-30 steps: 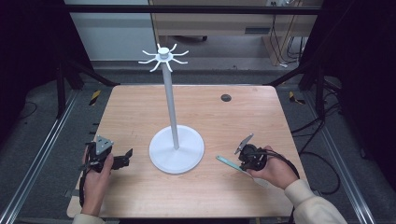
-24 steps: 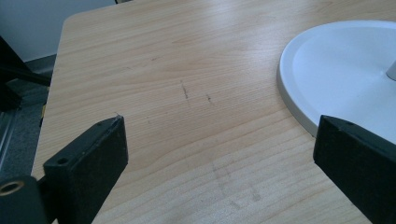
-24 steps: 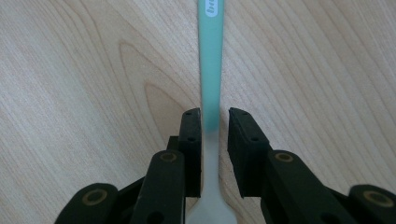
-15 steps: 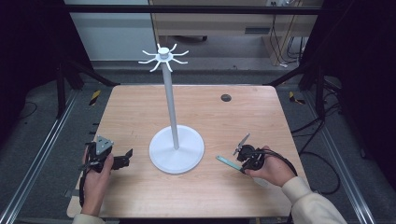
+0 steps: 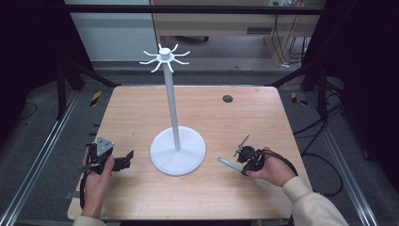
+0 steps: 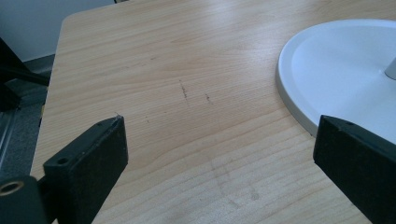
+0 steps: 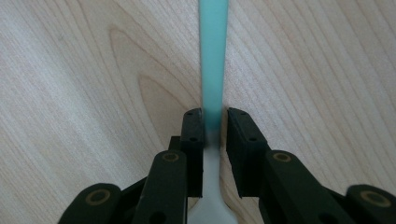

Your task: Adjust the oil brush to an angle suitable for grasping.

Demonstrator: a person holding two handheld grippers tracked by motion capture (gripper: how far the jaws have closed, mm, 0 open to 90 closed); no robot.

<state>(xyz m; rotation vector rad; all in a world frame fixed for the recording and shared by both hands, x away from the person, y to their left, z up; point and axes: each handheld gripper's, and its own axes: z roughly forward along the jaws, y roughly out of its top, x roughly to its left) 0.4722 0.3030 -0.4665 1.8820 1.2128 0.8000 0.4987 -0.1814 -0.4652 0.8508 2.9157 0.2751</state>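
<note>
Two black claws work at the near edge of a pale wooden counter [image 5: 141,197] with fine straight grain. The right claw [image 7: 215,122] has its flat, matte pads on either side of one slim teal strip [image 7: 213,56]. The left pad touches it and a narrow gap shows at the right pad, so a firm grip cannot be told. The strip lies flat on the wood near the person's right hand [image 5: 270,170]. The left claw [image 6: 219,154] stands wide open over bare wood. Just beside it is the smooth round white base of one stand [image 5: 178,149]. Its thin pole rises to a ring of curved hooks. Farther off, one small dark disc [image 5: 227,98] sits near the far edge.
</note>
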